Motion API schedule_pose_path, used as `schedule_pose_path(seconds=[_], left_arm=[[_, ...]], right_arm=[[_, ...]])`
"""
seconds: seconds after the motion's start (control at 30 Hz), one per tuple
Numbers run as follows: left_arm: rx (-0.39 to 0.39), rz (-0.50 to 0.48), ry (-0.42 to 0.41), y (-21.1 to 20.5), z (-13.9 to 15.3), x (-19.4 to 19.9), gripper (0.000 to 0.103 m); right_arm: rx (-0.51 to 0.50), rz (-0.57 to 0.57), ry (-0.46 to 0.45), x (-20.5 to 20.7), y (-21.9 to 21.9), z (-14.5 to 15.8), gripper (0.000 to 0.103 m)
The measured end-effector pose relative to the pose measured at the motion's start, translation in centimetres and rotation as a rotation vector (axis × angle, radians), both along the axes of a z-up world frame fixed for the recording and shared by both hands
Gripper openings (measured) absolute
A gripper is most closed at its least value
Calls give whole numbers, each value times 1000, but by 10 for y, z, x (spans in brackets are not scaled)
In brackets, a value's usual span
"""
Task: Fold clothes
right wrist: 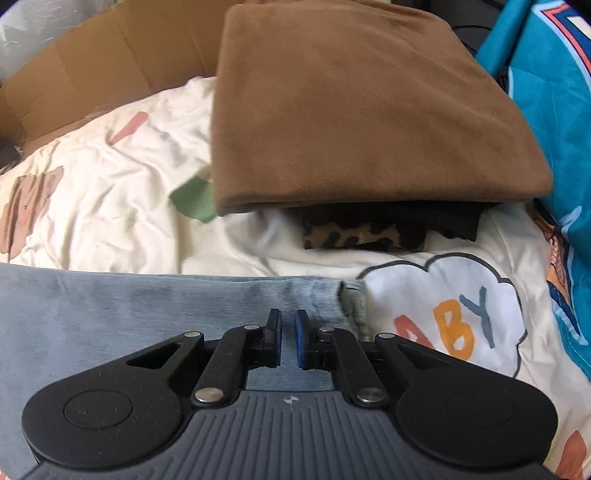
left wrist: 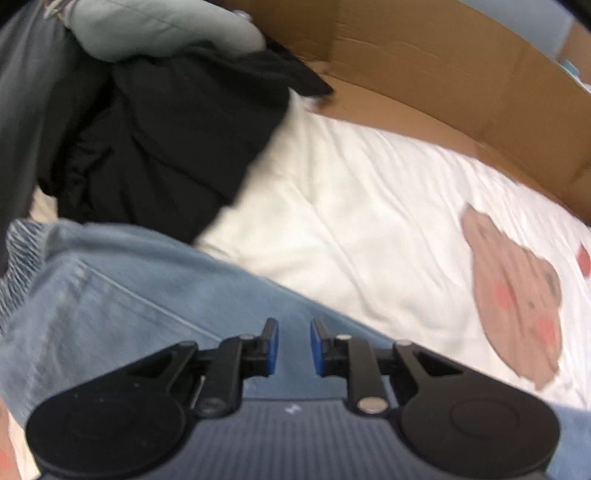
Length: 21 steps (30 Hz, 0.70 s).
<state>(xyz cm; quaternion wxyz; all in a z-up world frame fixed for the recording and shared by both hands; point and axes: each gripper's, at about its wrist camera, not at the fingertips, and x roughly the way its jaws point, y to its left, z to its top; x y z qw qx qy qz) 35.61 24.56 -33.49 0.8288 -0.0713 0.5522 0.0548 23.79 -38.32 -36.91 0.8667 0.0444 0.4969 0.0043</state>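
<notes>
Light blue jeans (left wrist: 122, 295) lie flat on the bed, with the elastic waistband at the left edge of the left wrist view. My left gripper (left wrist: 293, 345) hovers over them, blue pads apart, and nothing is visibly pinched between them. In the right wrist view the jeans (right wrist: 110, 314) end in a frayed hem (right wrist: 343, 299). My right gripper (right wrist: 288, 339) sits just left of that hem. Its pads stand a narrow slit apart with denim showing in the gap. Whether they pinch the cloth I cannot tell.
A black garment (left wrist: 166, 140) and a pale grey-green one (left wrist: 159, 26) are heaped behind the waistband. A folded brown garment (right wrist: 362, 110) rests on a leopard-print piece (right wrist: 351, 236). Teal fabric (right wrist: 550, 103) lies at the right. Cardboard (left wrist: 443, 62) walls the far side of the white printed bedsheet (left wrist: 369, 229).
</notes>
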Motion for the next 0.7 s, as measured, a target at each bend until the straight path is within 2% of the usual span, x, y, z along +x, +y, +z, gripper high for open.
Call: schedule_pose_path(seconds=[0.07, 0.33, 0.43, 0.7], left_arm=[[-17, -17, 1, -15, -5, -8, 21], [37, -109, 33, -51, -38, -11, 19], [40, -100, 10, -56, -48, -9, 17], [36, -98, -27, -56, -51, -11, 16]], right_arm=[[3, 11, -5, 0, 5, 1, 12], [47, 98, -5, -4, 39, 2, 13], [64, 138, -3, -2, 58, 3, 14], [26, 201, 6, 12, 98, -7, 16]])
